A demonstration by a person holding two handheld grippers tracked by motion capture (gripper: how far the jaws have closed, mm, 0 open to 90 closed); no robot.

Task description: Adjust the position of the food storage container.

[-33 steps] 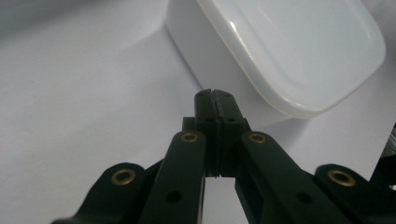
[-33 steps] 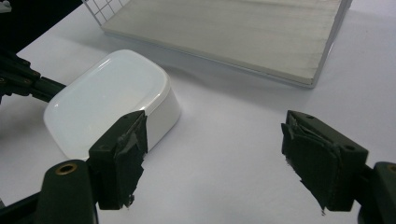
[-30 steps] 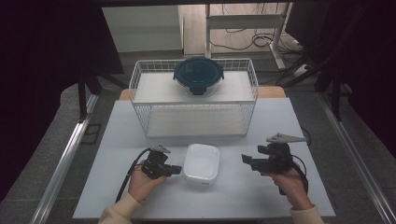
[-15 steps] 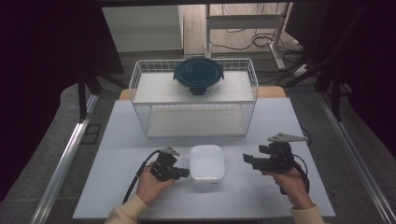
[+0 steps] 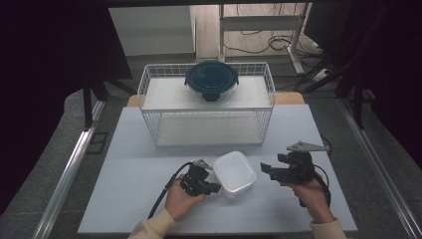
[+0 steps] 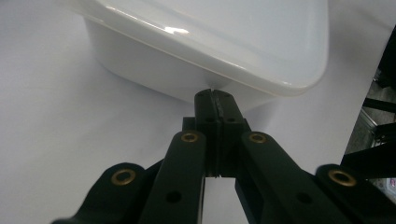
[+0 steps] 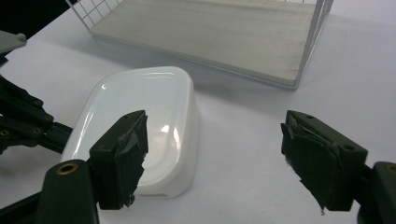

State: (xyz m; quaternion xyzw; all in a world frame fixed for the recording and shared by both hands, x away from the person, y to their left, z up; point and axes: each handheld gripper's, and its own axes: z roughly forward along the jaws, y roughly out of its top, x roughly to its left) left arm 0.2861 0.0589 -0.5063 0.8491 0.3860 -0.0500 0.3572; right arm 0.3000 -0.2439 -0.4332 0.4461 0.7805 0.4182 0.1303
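Observation:
A white lidded plastic container (image 5: 234, 173) lies upside down or lid-up on the white table, a little turned. My left gripper (image 5: 217, 188) is shut with nothing between its jaws; its closed tips (image 6: 215, 95) touch the container's side wall (image 6: 154, 74) just under the rim. My right gripper (image 5: 263, 169) stands open to the right of the container, apart from it. Along its jaws (image 7: 215, 128) I see the container (image 7: 140, 126) low on the left and the left gripper (image 7: 23, 121) beyond it.
A white wire rack (image 5: 209, 110) with a lower shelf (image 7: 210, 32) stands at the back of the table (image 5: 139, 164). A round glass container with a dark blue lid (image 5: 211, 79) sits on top of it. The table's edges drop to a grey floor.
The left gripper has slid to the right with its shut tips against the white container, and the container has shifted right and turned slightly. The right gripper has stayed where it was.

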